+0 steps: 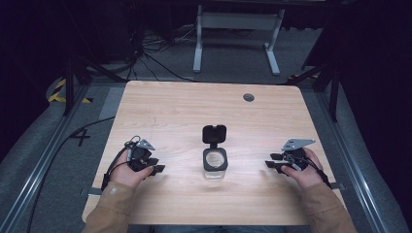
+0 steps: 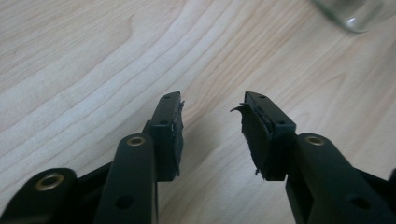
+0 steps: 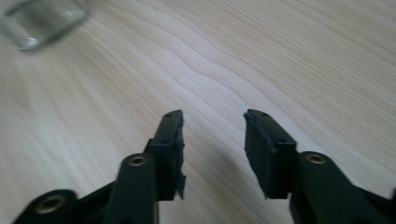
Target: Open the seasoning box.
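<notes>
Looking down from the high view, I see my left claw [image 1: 156, 169] and right claw [image 1: 273, 161] resting low on the tabletop [image 1: 170, 104], each hand wrapped around its grip, jaws pointing inward. Between them stands a clear glass jar [image 1: 215, 163] with its black lid [image 1: 214, 133] flipped open behind it.

Left gripper view: the left claw [image 2: 211, 125] is parted, nothing between; the jar [image 2: 355, 14] sits upper right.

Right gripper view: the right claw [image 3: 213, 140] gapes empty too, the jar [image 3: 42, 21] upper left.
</notes>
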Demonstrator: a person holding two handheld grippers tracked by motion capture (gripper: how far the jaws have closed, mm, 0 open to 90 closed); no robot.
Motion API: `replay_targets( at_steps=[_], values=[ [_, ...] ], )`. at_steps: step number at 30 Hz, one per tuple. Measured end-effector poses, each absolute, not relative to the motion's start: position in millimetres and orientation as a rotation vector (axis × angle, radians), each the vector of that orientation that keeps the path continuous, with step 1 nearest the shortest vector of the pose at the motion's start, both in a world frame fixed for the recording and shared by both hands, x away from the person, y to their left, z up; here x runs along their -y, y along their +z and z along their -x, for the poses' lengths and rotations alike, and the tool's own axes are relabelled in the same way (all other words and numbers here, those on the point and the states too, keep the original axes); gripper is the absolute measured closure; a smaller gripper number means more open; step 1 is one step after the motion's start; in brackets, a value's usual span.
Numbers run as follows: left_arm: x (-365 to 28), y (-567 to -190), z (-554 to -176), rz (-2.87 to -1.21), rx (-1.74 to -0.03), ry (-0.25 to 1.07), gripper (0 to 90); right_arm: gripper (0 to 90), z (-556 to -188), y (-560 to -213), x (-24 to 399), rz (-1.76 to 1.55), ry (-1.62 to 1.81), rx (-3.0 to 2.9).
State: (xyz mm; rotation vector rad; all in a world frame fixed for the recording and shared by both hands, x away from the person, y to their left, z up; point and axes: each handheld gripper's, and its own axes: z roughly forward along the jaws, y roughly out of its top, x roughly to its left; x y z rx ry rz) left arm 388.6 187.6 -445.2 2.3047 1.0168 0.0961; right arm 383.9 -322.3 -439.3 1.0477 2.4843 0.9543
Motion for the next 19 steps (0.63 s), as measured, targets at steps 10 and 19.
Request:
replay_targets(
  at_steps=[10,19],
  values=[
    [-186,-455,-391,-2.295,-1.005,0.126,51.3,44.3,-389,-455,326,-1.090,0.920,-2.420],
    [-185,-454,-390,-2.287,-1.006,0.136,48.2,44.4,-388,-452,325,-1.091,0.984,-2.395]
  ],
)
